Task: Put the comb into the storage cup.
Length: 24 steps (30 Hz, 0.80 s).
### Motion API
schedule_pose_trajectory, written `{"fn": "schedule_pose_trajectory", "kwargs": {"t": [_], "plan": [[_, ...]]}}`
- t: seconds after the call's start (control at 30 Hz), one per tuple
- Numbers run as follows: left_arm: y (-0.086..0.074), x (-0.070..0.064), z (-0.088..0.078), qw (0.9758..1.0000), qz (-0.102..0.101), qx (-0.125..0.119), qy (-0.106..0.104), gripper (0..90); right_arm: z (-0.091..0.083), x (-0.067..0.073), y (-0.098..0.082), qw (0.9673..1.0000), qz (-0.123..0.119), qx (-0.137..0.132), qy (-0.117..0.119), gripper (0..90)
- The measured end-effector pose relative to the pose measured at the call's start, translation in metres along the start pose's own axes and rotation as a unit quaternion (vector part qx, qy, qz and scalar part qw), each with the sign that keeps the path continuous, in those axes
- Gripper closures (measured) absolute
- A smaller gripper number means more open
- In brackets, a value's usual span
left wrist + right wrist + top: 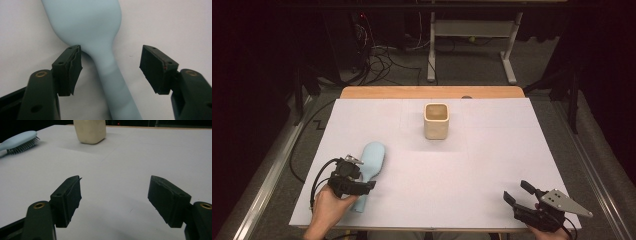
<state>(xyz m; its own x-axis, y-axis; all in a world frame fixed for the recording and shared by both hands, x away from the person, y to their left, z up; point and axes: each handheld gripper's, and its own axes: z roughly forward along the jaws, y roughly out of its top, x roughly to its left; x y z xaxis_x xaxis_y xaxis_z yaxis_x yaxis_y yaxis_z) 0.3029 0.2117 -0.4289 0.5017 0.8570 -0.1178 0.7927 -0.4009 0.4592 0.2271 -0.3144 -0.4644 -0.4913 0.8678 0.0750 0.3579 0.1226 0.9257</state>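
Observation:
A pale blue hairbrush (373, 155) lies bristles down on the white table cover (492, 150), near the left front, with its handle toward the person. My left gripper (362, 172) stands over the handle. In the left gripper view the handle (112, 82) runs between the jaws of that gripper (112, 53); the left pad (71, 70) sits close beside the brush's neck and the right pad (156, 67) stands well apart from it. My right gripper (516, 191) rests at the front right, open, with nothing between its jaws (115, 182).
A cream square cup (436, 120) stands upright at the middle back of the table. The right gripper view has the cup (90, 131) far ahead and the brush (20, 141) at the far left. Cables and a desk frame lie on the floor beyond the table.

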Motion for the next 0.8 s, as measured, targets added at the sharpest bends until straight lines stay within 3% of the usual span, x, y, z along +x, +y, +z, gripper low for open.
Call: {"fn": "schedule_pose_trajectory", "kwargs": {"t": [0.47, 0.8], "plan": [[0.004, 0.007, 0.013, 0.9993, -0.027, 0.027, 0.005, 32.1, 0.000, 0.000, 0.000, 1.0000, -0.001, 0.000, 0.000, 27.4], [0.007, 0.007, 0.019, 0.9987, -0.033, 0.037, 0.008, 33.1, 0.000, 0.000, 0.000, 1.0000, 0.000, -0.001, 0.000, 27.3]]}}
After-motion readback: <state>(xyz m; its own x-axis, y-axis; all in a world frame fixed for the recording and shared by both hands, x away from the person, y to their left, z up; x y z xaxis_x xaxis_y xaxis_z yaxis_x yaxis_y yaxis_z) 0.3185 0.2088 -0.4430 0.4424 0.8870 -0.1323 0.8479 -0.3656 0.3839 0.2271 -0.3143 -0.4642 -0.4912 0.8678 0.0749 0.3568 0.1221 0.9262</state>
